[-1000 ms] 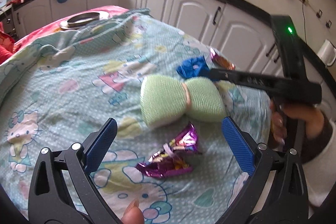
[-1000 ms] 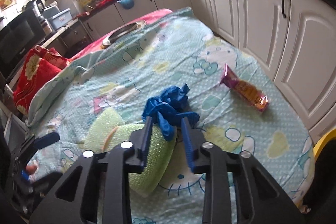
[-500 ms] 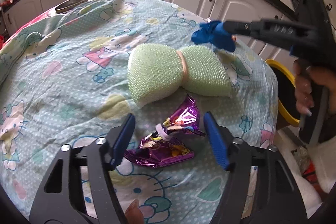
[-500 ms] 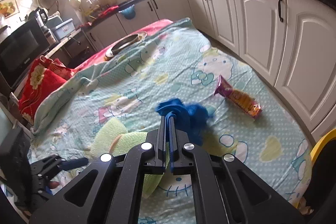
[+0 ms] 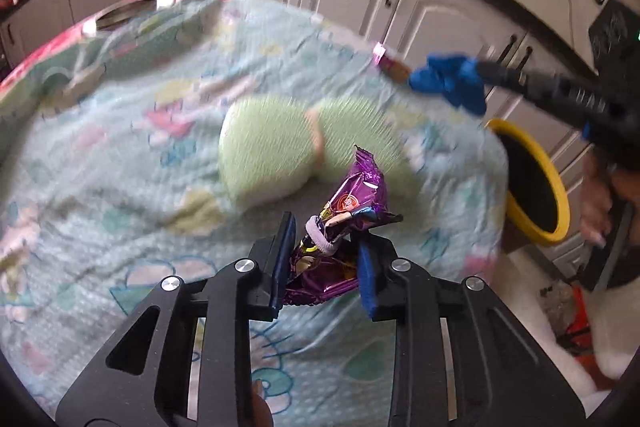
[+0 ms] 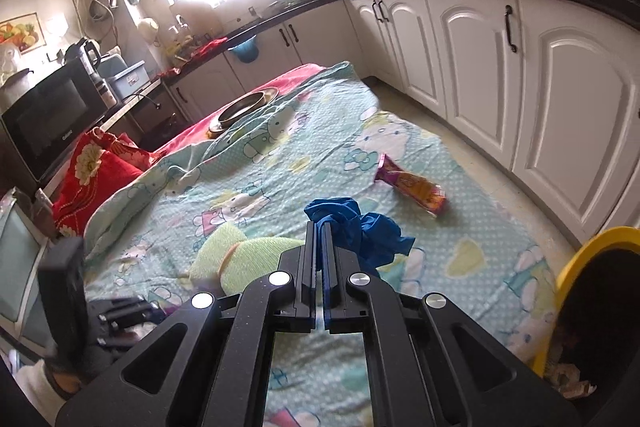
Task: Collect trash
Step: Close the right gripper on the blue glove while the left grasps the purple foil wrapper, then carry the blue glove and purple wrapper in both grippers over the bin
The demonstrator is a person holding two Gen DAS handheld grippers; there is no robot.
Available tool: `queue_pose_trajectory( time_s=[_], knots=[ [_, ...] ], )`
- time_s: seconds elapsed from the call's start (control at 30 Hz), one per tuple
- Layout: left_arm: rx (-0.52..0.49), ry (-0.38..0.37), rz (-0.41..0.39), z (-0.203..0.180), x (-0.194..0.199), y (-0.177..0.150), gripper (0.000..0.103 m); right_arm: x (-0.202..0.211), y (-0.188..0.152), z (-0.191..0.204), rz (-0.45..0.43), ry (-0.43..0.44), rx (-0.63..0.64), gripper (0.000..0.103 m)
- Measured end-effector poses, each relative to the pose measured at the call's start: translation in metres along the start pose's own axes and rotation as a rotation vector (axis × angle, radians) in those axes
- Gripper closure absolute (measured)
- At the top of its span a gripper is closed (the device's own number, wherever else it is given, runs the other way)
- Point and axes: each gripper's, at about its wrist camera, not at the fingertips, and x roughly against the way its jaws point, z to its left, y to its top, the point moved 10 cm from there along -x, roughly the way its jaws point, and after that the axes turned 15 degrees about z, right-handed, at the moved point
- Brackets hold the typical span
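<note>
Room: a kitchen with white cabinets (image 6: 472, 67) under a dark counter; a cartoon-print sheet (image 6: 304, 155) covers the work surface across the middle of both views.
Bin: a yellow-rimmed bin (image 6: 592, 291) stands off the sheet's edge, at the right edge of both frames, with scraps visible inside at lower right.
Left gripper (image 5: 326, 259): lower centre of its own view, jaws closing around the purple foil wrapper (image 5: 352, 203); the blue pads sit against its crumpled lower half while the top pokes up free.
Right gripper (image 6: 319, 247): lower centre of its view, jaws pressed together on a wad of blue crumpled material (image 6: 360, 223), which hangs off the tips above the sheet.
Still lying: an orange and pink snack packet (image 6: 412, 187) near the sheet's right side, and a green bow-shaped sponge (image 5: 288, 151) in the middle, which looks more like a cleaning tool than trash.
Step in hand: judged to be securing both pieces, then carrying them to the bin.
Doing it well, left: let the pads finish squeezing before lifting; foil is slippery and springy, so a bite low on the bunched part should hold better than one on the loose flap.
Doing it well, right: keep the squeeze firm, bring the wad over the bin's dark opening, and release only when it hangs inside the yellow rim.
Risk: the wrapper may slide out if lifted early; the loose blue tail may catch the rim.
</note>
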Motion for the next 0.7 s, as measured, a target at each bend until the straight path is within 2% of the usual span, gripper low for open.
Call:
queue_pose_trajectory(
  time_s=[0.2,0.7],
  knots=[
    [-0.032,-0.046,-0.082,-0.032,0.023,0.021,0.081,0.026,-0.011,-0.016,-0.029,-0.028,-0.01,0.101],
    [-0.152,-0.105,-0.134,-0.118,0.029,0.06,0.081,0.09,-0.039,-0.062,-0.106,-0.085,-0.089,0.101]
  ],
)
